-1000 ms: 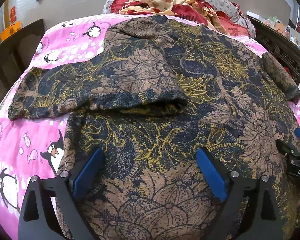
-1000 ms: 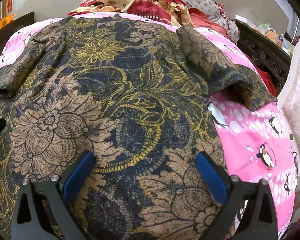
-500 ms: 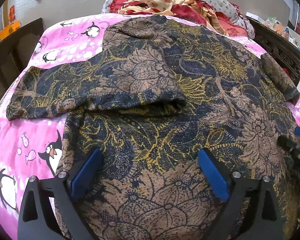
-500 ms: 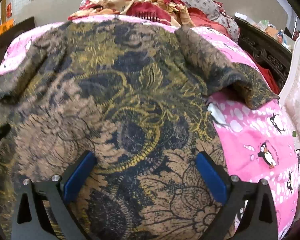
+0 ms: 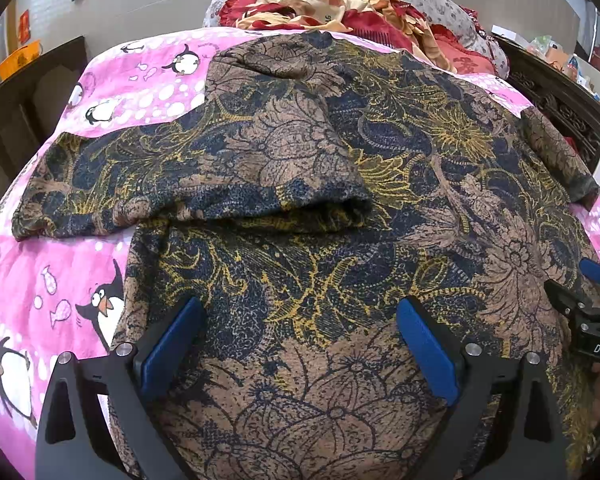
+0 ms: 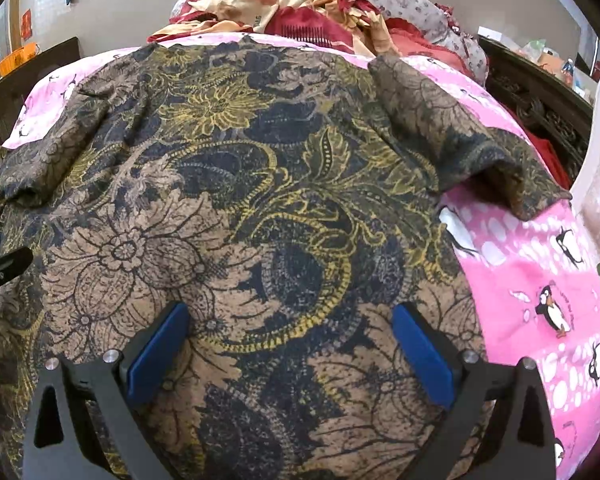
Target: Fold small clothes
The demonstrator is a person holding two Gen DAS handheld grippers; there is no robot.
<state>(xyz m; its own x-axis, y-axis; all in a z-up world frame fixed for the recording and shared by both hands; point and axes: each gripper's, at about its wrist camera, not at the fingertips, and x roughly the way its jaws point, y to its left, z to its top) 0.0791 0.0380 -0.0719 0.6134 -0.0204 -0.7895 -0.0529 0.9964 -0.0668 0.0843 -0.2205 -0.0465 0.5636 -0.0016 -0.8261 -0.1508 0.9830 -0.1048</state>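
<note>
Patterned shirt (image 5: 400,184) spread flat on pink penguin bedsheet (image 5: 40,280), left sleeve (image 5: 180,184) folded inward at 10 o'clock. Left gripper (image 5: 296,344) and right gripper (image 6: 288,344) gaping wide over hem, holding nothing. Best: pinch both hem corners evenly, lift toward 12 o'clock, keep edges aligned.

Both the left gripper (image 5: 300,344) and right gripper (image 6: 290,342) have black angular frames, blue pads and silver screws (white "DAS" lettering on one).
</note>
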